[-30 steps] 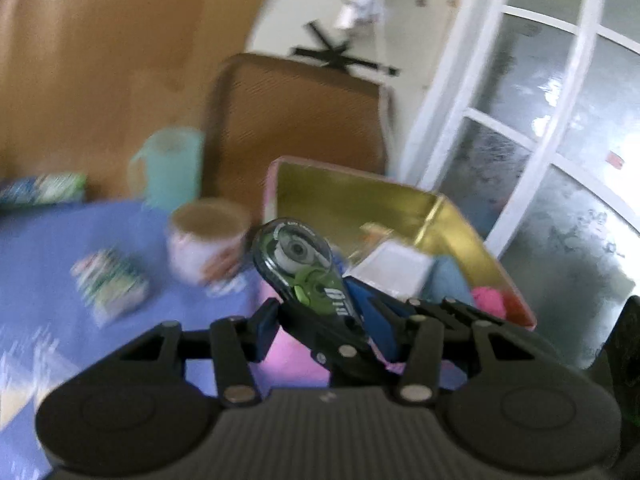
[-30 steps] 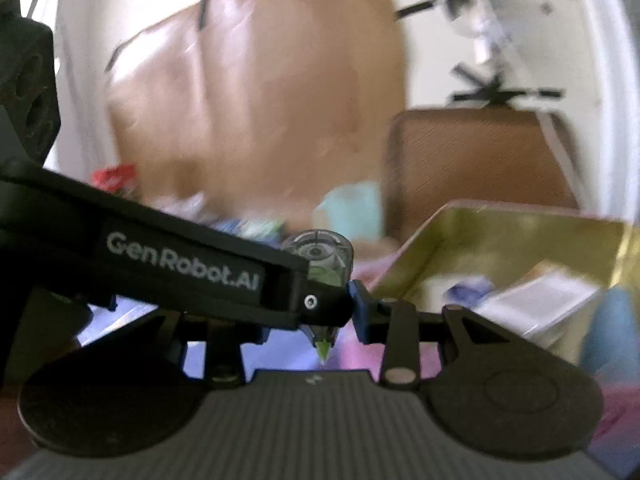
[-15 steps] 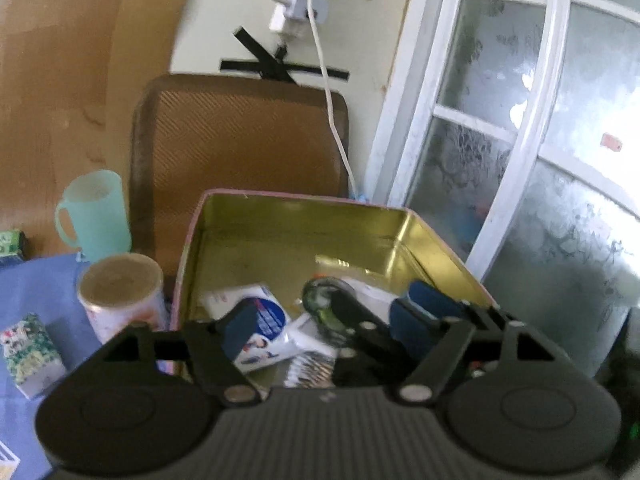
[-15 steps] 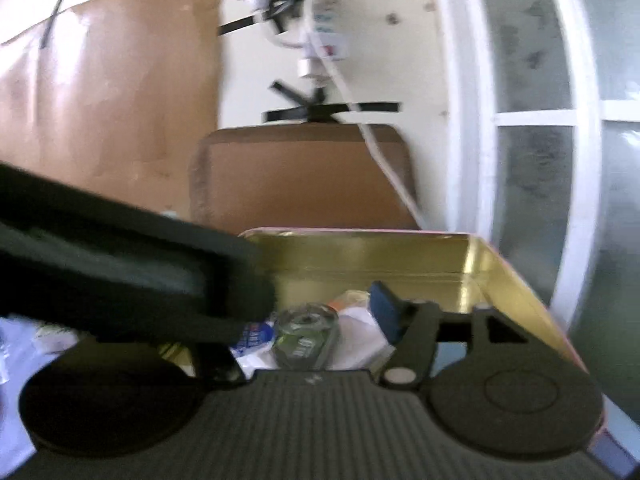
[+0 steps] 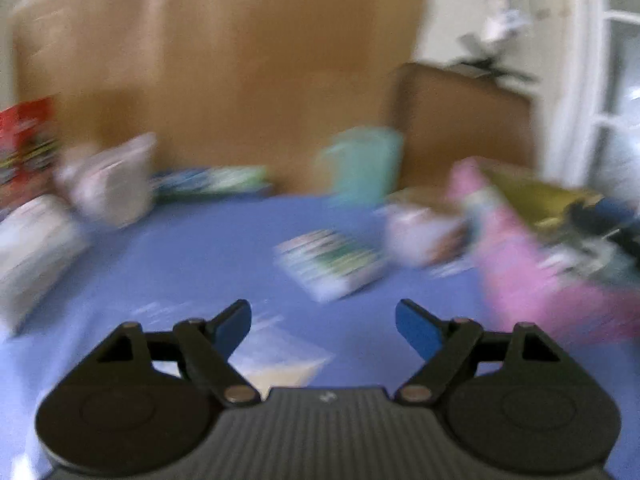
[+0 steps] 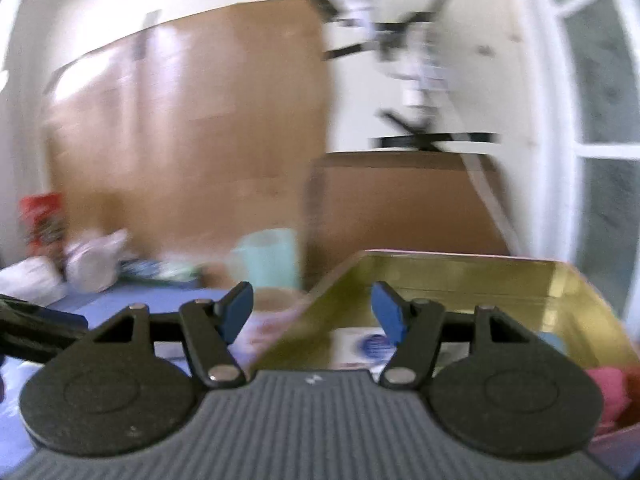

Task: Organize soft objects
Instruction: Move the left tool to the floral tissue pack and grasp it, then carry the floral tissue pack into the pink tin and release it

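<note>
My left gripper (image 5: 323,322) is open and empty above the blue tablecloth (image 5: 200,264). The view is blurred by motion. The pink tin with a gold inside (image 5: 532,276) sits to its right. A green and white tissue pack (image 5: 332,266) lies on the cloth ahead. My right gripper (image 6: 313,312) is open and empty, at the near left corner of the tin (image 6: 460,276). A white packet (image 6: 372,346) and something pink (image 6: 608,392) lie in the tin.
A patterned cup (image 5: 420,232) and a mint green mug (image 5: 364,168) stand near the tin's left side. White bags (image 5: 108,188), a red packet (image 5: 24,144) and a flat green pack (image 5: 212,182) lie at the far left. A brown chair back (image 6: 400,204) stands behind.
The left gripper let go of the correction tape in the tin, opened, and swung left over the cloth. The right gripper has pulled back a little from the tin.
</note>
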Demonstrator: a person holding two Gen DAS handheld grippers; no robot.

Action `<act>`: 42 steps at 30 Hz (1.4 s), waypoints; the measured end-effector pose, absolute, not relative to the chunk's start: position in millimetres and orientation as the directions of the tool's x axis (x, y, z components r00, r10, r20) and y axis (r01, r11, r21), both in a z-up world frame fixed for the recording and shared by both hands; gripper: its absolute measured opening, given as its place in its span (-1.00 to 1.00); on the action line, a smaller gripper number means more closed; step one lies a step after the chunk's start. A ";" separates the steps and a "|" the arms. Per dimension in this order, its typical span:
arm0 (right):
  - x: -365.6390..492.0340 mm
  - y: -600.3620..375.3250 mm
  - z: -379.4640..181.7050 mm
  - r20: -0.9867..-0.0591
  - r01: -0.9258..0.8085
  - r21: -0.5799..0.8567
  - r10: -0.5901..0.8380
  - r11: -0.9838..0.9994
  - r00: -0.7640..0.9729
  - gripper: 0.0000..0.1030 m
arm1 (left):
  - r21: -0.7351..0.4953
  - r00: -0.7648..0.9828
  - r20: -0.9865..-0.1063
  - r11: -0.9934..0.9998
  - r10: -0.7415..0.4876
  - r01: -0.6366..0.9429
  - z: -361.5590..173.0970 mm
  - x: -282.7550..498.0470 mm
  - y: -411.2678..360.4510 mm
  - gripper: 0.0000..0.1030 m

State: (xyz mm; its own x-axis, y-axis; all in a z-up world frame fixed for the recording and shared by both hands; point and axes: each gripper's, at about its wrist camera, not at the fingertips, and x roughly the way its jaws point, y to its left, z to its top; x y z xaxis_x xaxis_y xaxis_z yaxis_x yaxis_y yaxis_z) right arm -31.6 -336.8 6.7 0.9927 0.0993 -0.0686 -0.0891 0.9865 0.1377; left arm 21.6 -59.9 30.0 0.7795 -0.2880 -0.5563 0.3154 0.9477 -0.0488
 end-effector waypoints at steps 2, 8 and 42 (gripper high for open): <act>-23.9 -317.2 9.1 -0.096 -0.174 0.135 0.187 0.976 0.978 0.31 | -0.006 0.800 -0.569 0.973 -0.193 0.231 19.6 24.3 -27.0 0.59; 22.6 -252.7 11.7 -0.223 -0.350 0.115 0.368 0.930 0.903 0.35 | -0.074 0.805 -0.585 0.995 -0.095 0.064 2.0 31.8 51.9 0.56; -49.4 -183.3 -35.4 -0.404 -0.567 0.002 0.520 0.823 0.753 0.14 | -0.116 0.794 -0.572 0.979 -0.206 0.170 5.2 29.0 47.0 0.60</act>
